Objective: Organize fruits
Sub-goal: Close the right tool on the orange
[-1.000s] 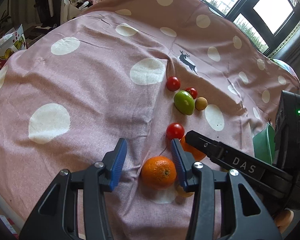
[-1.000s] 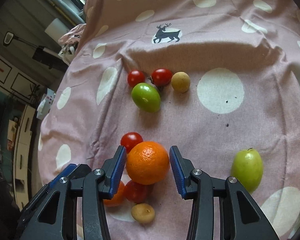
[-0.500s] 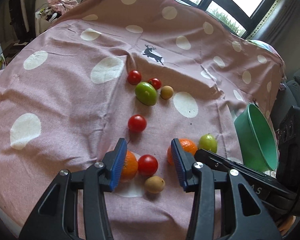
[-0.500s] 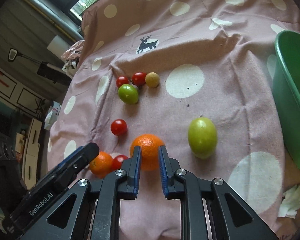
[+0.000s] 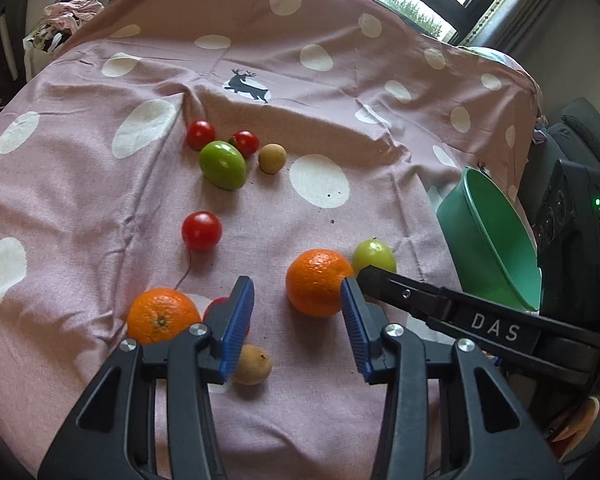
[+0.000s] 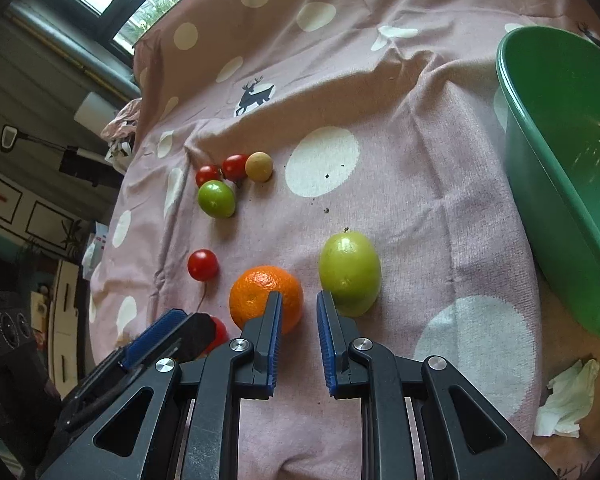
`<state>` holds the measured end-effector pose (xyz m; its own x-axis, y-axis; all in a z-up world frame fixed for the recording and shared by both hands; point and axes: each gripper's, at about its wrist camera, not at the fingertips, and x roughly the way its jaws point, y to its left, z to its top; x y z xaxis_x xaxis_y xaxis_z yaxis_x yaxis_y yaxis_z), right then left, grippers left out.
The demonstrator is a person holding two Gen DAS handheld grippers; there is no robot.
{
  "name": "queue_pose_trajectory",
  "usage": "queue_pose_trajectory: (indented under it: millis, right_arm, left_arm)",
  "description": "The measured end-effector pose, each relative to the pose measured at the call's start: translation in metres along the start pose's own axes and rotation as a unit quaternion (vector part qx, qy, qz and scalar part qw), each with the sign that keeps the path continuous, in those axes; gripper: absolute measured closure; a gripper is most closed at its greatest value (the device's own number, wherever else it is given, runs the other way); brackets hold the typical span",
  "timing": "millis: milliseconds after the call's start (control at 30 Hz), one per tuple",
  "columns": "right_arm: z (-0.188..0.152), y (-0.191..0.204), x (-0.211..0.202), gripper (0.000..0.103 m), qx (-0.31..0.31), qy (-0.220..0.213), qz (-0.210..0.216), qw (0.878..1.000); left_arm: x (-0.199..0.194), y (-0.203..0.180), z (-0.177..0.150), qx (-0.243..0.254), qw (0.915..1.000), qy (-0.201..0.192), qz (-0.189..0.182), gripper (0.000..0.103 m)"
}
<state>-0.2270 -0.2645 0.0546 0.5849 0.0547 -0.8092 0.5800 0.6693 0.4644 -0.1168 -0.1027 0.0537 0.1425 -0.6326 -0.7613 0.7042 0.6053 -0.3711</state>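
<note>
Pink cloth w/ white dots (image 5: 100, 200) carries all the fruit, spread loose. My right claw (image 6: 300, 296) is clenched on nothing: blue pads close together, only cloth showing in the slit. Its tip sits between an orange (image 6: 260, 296) and a pale green fruit (image 6: 350, 274); left pad overlaps the orange's edge, contact can't be confirmed. My left claw (image 5: 295, 285) is released, pads apart over bare cloth, nothing gripped. Just beside its left pad: second orange (image 5: 162, 314), a tomato (image 5: 216, 308) partly hidden behind that pad, and a tan round fruit (image 5: 252, 366) nearer the camera. Lone tomato (image 5: 201, 230) lies further out, apart from the rest. Far group, close together: darker green fruit (image 5: 222, 164), two tomatoes (image 5: 200, 134) (image 5: 245, 142), another tan fruit (image 5: 272, 158). Green basin (image 6: 560, 160) stands at the cloth's right edge, well apart from the pale green fruit. Crumpled tissue (image 6: 568, 396) lies below the basin.
</note>
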Motion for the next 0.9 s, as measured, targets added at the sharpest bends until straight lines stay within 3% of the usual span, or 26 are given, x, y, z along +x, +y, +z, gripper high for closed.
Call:
queue_pose_trajectory:
  millis: [167,267,600,900]
  right_arm:
    - [0.010,-0.008,-0.015,0.083,0.028,-0.027,0.047,0.998]
    - [0.014,-0.007,-0.012,0.078,0.027,-0.020,0.066,0.997]
    - [0.030,0.018,0.027,0.070,-0.019,0.023,0.011,1.000]
    - [0.026,0.023,0.030,0.067,-0.035,0.018,0.011,0.999]
  left_arm:
    - [0.016,-0.011,-0.002,0.015,0.9996,0.022,-0.010,0.063]
    - [0.022,-0.016,-0.003,0.026,0.9993,0.028,0.001,0.063]
    - [0.036,-0.009,0.002,0.010,0.9993,0.033,0.010,0.062]
    - [0.033,-0.010,-0.001,0.006,0.9995,0.029,0.008,0.062]
